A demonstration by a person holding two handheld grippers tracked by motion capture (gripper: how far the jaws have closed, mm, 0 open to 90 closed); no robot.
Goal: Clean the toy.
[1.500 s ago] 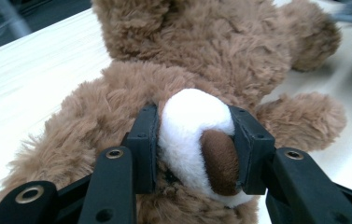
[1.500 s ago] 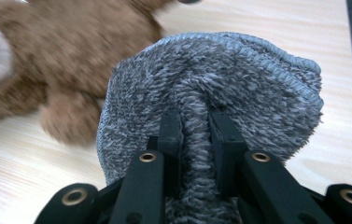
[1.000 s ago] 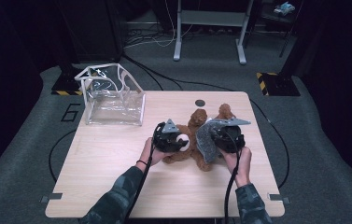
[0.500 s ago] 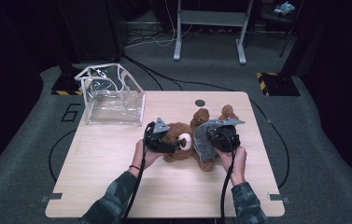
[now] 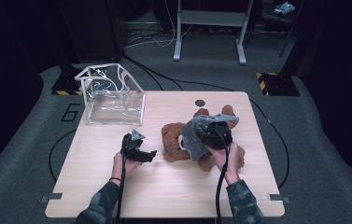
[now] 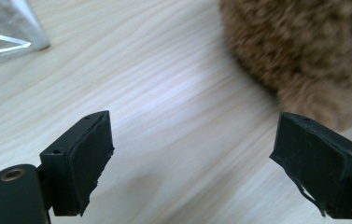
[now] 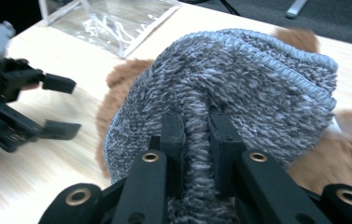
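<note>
On the worktop [image 5: 117, 196], the left tongs [image 5: 146, 155] have just been opening and stand released, nothing between them, beside the teddy bear [image 5: 171, 142]. The right tongs [image 7: 196, 135] pinch a grey knitted hat [image 7: 239, 84], which hides most of the bear.

teddy bear [image 5: 173, 142] lies right of centre on the table [image 5: 164, 196] (clear bag [image 5: 113, 100] probably at the far-left corner).

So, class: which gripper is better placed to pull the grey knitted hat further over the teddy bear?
Right. The right gripper is shut on the grey knitted hat over the teddy bear; the left gripper, jaws just opened, is empty beside it.
</note>
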